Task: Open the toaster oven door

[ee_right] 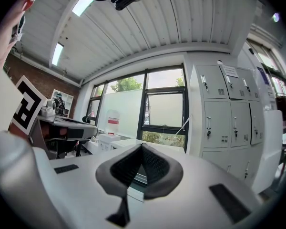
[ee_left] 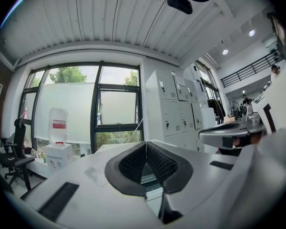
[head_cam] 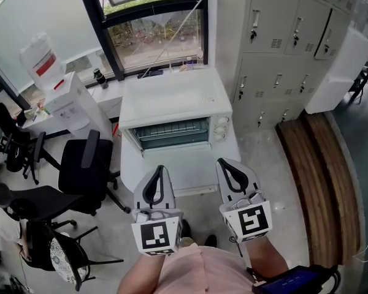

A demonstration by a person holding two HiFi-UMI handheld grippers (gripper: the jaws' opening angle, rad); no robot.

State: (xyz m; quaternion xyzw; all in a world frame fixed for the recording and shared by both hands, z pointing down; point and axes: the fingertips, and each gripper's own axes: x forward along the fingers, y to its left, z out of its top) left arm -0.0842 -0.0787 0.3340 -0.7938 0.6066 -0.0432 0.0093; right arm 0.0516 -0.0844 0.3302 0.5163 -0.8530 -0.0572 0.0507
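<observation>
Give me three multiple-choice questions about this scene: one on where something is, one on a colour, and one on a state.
1. The toaster oven stands:
A) just before the window
B) on the wooden bench
C) on the floor

2. The office chair is:
A) red
B) black
C) white

3. The left claw is:
A) wide open
B) shut and empty
C) holding a cup

Answers:
1. A, the window frame rises right behind it.
2. B, its seat and back are black.
3. B, its jaws meet with nothing between them.

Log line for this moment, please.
left gripper: shut, empty | right gripper: shut, empty | toaster oven: untouched, ahead of both | door: state unclear
</observation>
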